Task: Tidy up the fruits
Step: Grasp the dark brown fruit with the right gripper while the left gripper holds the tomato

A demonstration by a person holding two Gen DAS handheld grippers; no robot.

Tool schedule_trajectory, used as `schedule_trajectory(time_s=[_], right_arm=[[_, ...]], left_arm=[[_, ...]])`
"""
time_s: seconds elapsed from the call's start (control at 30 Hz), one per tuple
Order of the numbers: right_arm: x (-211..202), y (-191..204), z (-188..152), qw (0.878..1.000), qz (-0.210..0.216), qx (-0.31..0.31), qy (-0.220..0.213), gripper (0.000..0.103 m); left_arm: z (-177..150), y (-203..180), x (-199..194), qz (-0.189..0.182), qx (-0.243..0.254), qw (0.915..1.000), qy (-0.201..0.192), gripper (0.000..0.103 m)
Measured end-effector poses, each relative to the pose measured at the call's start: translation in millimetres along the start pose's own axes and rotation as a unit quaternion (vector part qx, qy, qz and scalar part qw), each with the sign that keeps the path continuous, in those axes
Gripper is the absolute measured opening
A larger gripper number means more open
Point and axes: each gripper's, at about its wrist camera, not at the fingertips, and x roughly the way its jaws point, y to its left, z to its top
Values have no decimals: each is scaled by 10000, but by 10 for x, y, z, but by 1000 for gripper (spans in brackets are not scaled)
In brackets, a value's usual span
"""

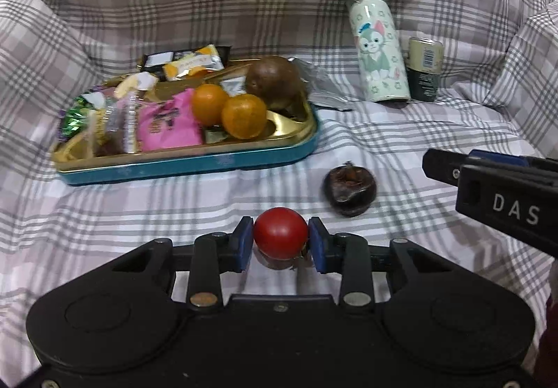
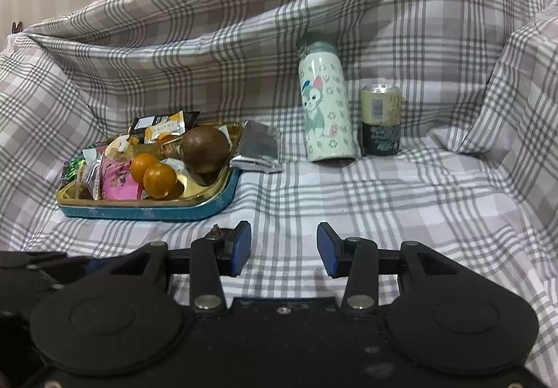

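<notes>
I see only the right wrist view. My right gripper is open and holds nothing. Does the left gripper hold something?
Observer: Yes. The left gripper is shut on a red round fruit.
Operator: Does any fruit lie outside the tray?
Observer: One dark round fruit lies on the checked cloth, to the right of the red one and apart from the tray.
</notes>
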Motion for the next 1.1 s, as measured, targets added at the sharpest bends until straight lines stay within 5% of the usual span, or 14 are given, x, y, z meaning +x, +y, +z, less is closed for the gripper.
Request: schedule_trajectory(time_s=[0.23,0.67,1.1], right_arm=[[66,135,-104,9995,96,-271,161,44],[407,421,-49,9976,224,-420,497,46],[611,582,-99,9963,198,-720,417,51]], left_arm=[[-77,216,-64,54,-126,9998,-174,44],[35,602,-8,1,-896,9960,72,44],[45,577,40,58,-881,9960,140,44]])
